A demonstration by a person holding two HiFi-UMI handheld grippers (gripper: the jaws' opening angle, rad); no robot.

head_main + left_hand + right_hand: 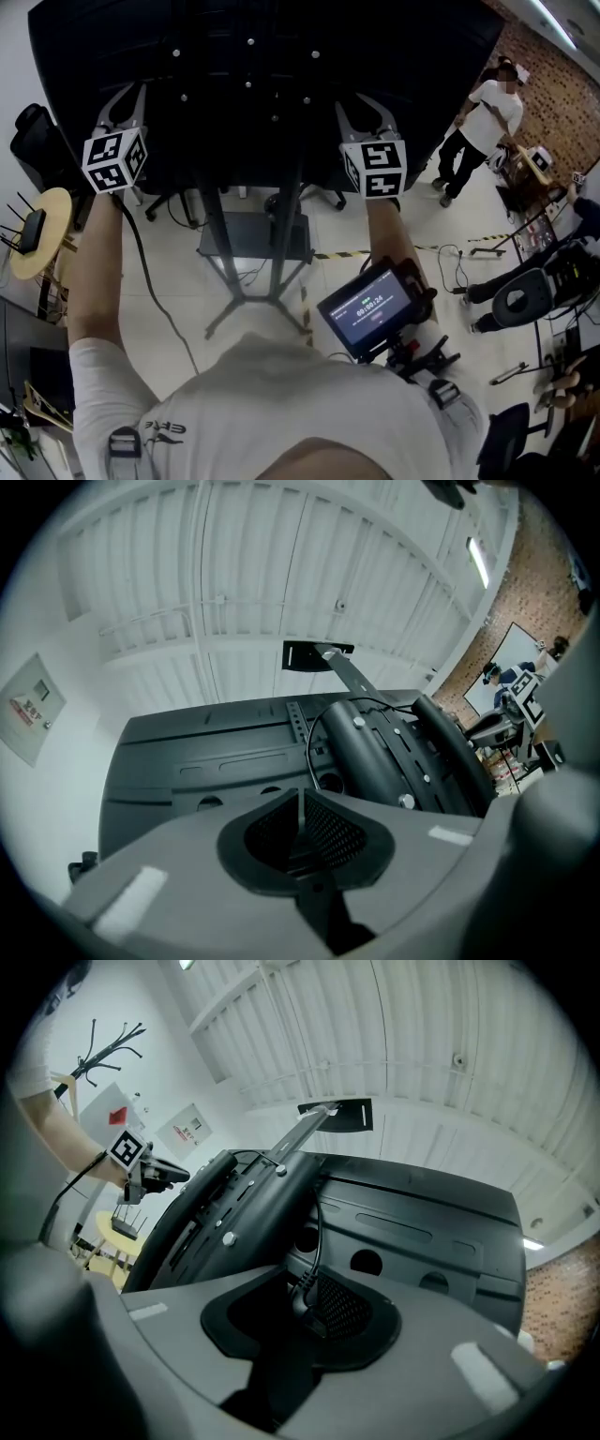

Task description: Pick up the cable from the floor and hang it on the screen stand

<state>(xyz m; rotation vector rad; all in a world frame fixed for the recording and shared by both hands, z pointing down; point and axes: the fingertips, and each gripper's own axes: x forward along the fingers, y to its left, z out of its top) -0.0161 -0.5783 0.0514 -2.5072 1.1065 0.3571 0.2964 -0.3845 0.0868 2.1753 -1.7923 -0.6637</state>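
Behind the screen (pixel 262 66), up against the column of the screen stand (pixel 239 1218), the cable (pixel 318 1227) runs in a thin black arc along the mount. At this end it is off the floor and close to where it should hang. Its plug (pixel 302 1290) sits in the right gripper (pixel 309 1302), whose jaws stand spread, with the plug lying loose between them rather than pinched. That looks like a hold suited to leaving the end on the stand. The left gripper (pixel 301 822) has its jaws pressed together, seemingly on the thin cable, which rises from the pads and curves over to the column. A firm pinch there would likely keep the line from sliding off while the plug end settles. In the head view a black lead (pixel 142 251) drops from the left gripper past the person's arm towards the floor (pixel 187 281), probably the slack of the same cable. Both grippers are held up at screen height, one on either side of the stand's post.
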